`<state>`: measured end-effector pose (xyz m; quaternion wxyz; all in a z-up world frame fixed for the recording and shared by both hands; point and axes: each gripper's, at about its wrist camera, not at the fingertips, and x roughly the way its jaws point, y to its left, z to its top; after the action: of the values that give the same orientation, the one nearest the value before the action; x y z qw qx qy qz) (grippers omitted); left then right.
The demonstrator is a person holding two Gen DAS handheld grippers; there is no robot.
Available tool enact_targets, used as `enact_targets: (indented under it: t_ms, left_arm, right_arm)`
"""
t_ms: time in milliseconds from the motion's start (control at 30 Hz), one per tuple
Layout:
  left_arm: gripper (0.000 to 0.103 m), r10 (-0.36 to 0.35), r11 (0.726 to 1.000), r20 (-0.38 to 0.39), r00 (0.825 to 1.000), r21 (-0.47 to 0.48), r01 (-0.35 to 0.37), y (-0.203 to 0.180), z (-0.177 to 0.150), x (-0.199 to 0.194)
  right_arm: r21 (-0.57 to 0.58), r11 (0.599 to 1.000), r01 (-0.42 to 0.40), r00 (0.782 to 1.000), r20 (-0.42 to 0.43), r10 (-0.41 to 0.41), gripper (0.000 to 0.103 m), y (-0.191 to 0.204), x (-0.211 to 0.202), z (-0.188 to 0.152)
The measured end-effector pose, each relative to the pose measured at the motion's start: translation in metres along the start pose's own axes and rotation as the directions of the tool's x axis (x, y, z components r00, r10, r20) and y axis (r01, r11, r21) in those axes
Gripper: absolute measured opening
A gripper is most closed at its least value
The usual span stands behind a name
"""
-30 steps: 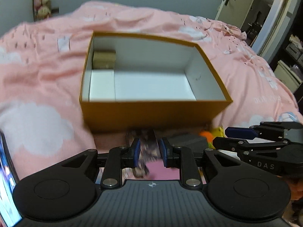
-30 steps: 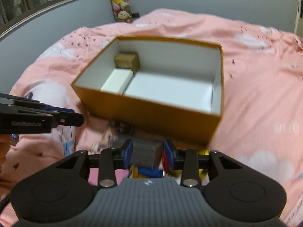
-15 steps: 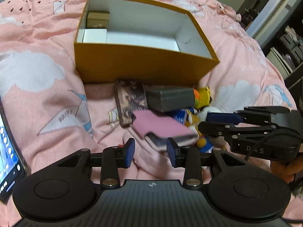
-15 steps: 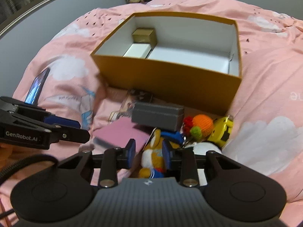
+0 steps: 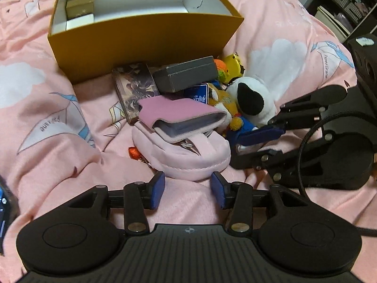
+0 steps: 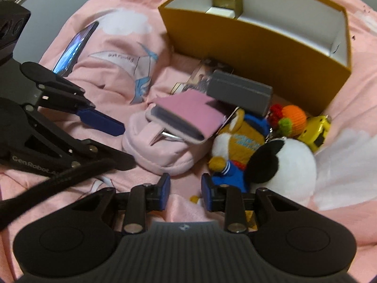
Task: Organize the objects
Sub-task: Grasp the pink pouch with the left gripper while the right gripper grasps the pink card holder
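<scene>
An open orange box [image 5: 141,40] [image 6: 259,44] sits on the pink bed, holding a gold box [image 5: 80,6] and a white box [image 5: 80,21]. In front lies a pile: a pink card holder [image 5: 181,115] [image 6: 188,115] on a pink pouch [image 5: 188,158] [image 6: 160,146], a grey case [image 5: 188,74] [image 6: 238,92], a picture card box [image 5: 134,87], a white-and-black plush [image 5: 254,101] [image 6: 282,162], an orange plush [image 6: 240,136], a yellow tape measure [image 6: 315,129]. My left gripper [image 5: 188,189] is open just before the pouch. My right gripper [image 6: 185,191] is open, empty, beside the plushes.
A phone [image 6: 75,47] lies lit on the bed at the left. A knitted orange ball [image 6: 294,115] and a red wrapped candy [image 5: 134,153] lie in the pile. Shelves and a doorway [image 5: 341,11] stand beyond the bed's right edge.
Both grippers pulled back and tilted down from the box toward the pile. Both opened wider; the left now faces the pink pouch, the right sits lower beside the plushes.
</scene>
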<state>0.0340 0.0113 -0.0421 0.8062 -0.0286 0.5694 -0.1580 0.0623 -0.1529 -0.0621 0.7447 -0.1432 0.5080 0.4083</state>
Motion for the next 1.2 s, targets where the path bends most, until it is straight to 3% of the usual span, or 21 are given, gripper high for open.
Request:
enact_targets:
  t_ms: [100,133,267,600,800,900,1100,1133,1200]
  left_arm:
    - [0.051,-0.006,1.0,0.027,1.0,-0.003,0.006,0.0,0.003,-0.001]
    - [0.051,0.0,1.0,0.042,0.999,0.001,0.0,0.0,0.004,-0.002]
    - [0.039,0.059,0.998,0.121,0.991,-0.004,-0.059,0.001,0.012,-0.01]
    - [0.038,0.104,0.993,0.203,0.974,-0.077,-0.09,0.026,0.036,-0.003]
    - [0.053,0.105,0.994,0.203,0.974,-0.037,-0.1,0.034,0.035,0.003]
    - [0.059,0.096,0.995,0.209,0.973,-0.042,-0.089,0.036,0.038,0.008]
    - [0.06,0.107,0.994,0.193,0.975,-0.006,-0.108,0.027,0.047,0.025]
    - [0.06,0.11,0.994,0.189,0.976,0.001,-0.112,0.025,0.047,0.028]
    - [0.044,0.127,0.991,0.189,0.974,0.015,-0.133,0.02,0.047,0.031]
  right_arm:
    - [0.001,1.0,0.0,1.0,0.008,0.0,0.031,0.002,0.003,0.001]
    - [0.0,1.0,0.004,1.0,0.021,-0.004,0.026,0.002,0.001,0.003]
    - [-0.008,1.0,0.016,0.997,0.079,-0.015,0.019,0.004,-0.004,0.014]
    - [0.001,0.995,0.097,0.98,0.174,-0.095,0.014,-0.011,0.001,0.051]
    - [0.053,0.986,0.158,0.965,0.204,-0.166,0.013,-0.025,0.009,0.066]
    - [0.07,0.987,0.146,0.965,0.209,-0.158,0.013,-0.029,0.01,0.069]
    - [0.086,0.988,0.128,0.966,0.217,-0.144,0.013,-0.033,0.011,0.067]
    - [0.089,0.988,0.127,0.965,0.218,-0.143,0.013,-0.033,0.011,0.067]
    - [0.09,0.988,0.124,0.964,0.224,-0.141,0.014,-0.033,0.011,0.066]
